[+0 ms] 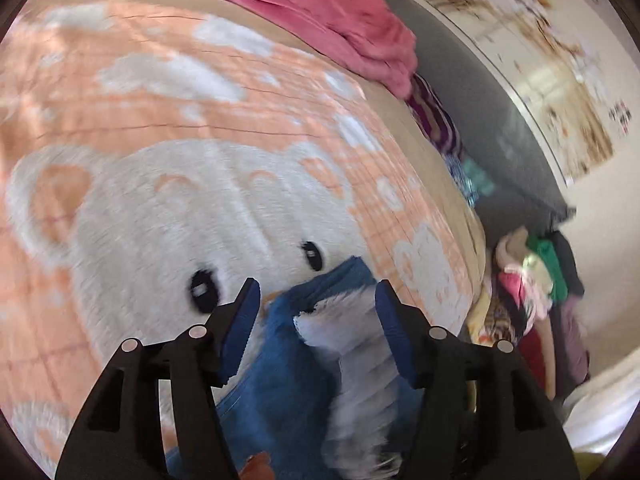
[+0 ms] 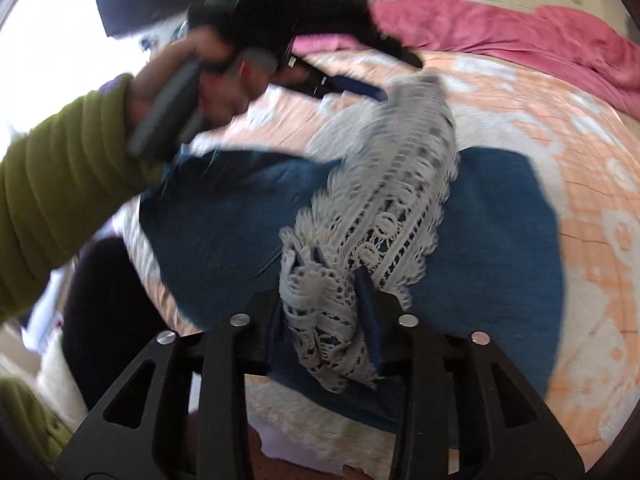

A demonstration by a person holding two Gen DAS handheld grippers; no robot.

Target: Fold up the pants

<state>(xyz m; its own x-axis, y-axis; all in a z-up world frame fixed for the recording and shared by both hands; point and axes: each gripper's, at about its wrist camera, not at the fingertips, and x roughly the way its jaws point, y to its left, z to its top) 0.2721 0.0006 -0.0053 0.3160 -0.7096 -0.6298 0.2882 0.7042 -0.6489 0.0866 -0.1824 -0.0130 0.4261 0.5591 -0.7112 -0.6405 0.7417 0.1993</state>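
Left wrist view: the left gripper (image 1: 316,300) has its blue-padded jaws standing apart. Between them, at six o'clock, lies the blue denim pants (image 1: 288,364) with a white lace hem (image 1: 352,344); the pads do not press on the cloth, so nothing is clamped. The pants rest on a peach fleece blanket with a white bear face (image 1: 160,208) that fills the frame from nine to twelve o'clock. A crumpled pink sheet (image 1: 320,12) runs along the top at twelve to one, and a heap of mixed clothes (image 1: 536,280) sits off the bed at three to four o'clock. Motion blur softens everything.

Right wrist view: the right gripper (image 2: 320,320) has its jaws partly apart with the lace hem bunched between them at six o'clock. Whether the pads pinch it I cannot tell for certain; the lace fills the gap and looks lightly caught. The denim spreads from nine to three o'clock as a broad doubled slab, with the lace band laid across it toward twelve.

Judging from this, one fold seems laid: hem brought over the body. Letting go, smoothing and a further fold look left.

Only the right view shows the pants' whole outline, the person's hand (image 2: 192,76) in an olive ribbed sleeve (image 2: 60,184) at ten o'clock carrying the other gripper. Only the left view shows the clothes heap.
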